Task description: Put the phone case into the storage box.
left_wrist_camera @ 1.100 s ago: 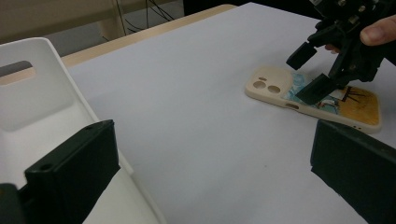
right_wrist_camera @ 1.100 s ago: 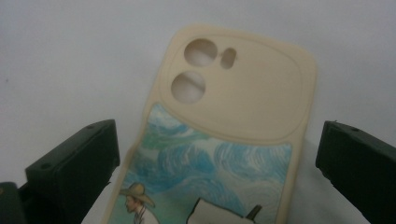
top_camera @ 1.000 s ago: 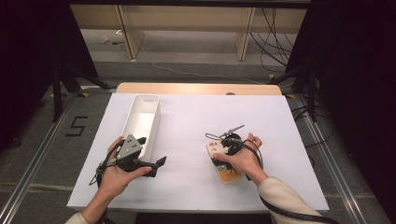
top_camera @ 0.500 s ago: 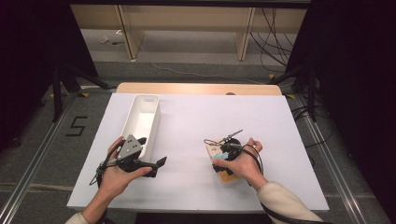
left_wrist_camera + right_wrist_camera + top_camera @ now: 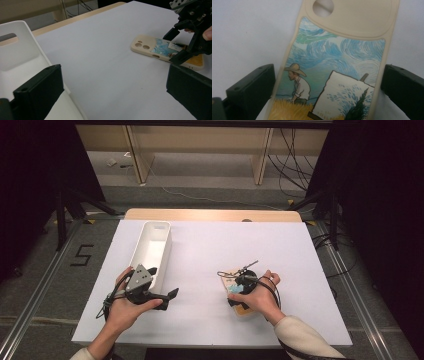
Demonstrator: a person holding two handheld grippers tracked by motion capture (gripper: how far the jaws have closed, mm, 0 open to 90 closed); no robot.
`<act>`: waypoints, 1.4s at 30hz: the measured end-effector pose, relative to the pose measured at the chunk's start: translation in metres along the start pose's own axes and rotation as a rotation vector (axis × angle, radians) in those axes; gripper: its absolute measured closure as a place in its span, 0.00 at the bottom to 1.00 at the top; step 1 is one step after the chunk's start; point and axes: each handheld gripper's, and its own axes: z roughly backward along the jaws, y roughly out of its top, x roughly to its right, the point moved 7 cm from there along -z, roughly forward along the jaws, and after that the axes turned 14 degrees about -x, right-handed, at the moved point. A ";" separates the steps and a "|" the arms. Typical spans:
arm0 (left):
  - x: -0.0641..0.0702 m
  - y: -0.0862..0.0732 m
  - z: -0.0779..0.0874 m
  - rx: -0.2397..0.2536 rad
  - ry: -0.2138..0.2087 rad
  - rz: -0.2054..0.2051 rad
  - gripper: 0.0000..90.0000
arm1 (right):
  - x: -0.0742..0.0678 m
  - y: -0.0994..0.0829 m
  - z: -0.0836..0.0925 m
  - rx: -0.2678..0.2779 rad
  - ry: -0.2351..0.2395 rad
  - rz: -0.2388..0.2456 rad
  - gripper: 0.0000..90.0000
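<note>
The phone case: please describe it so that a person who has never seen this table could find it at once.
On the white table, look right of the long white bin, under the right tool. There the phone case lies flat between that tool's open jaws. Its cream rim and blue-and-yellow painting of a man in a straw hat set it apart.

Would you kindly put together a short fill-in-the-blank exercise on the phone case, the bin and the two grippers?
1. The right gripper straddles the phone case with its jaws ____.
2. The phone case lies flat on the ____ table sheet.
3. The white bin lies nearest the ____ gripper.
4. The painted figure on the case wears a ____.

Missing words: open; white; left; hat
</note>
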 end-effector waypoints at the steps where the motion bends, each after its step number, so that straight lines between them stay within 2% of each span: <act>1: 0.000 0.000 0.000 0.000 -0.002 0.003 0.00 | 0.000 0.000 0.000 0.000 -0.002 -0.001 0.01; 10: 0.001 0.000 0.000 -0.001 -0.002 0.003 0.00 | -0.002 0.000 -0.001 -0.011 -0.029 -0.017 0.01; 42: 0.000 0.000 0.000 0.000 -0.001 0.003 0.00 | -0.005 -0.001 0.001 -0.021 -0.049 -0.087 0.07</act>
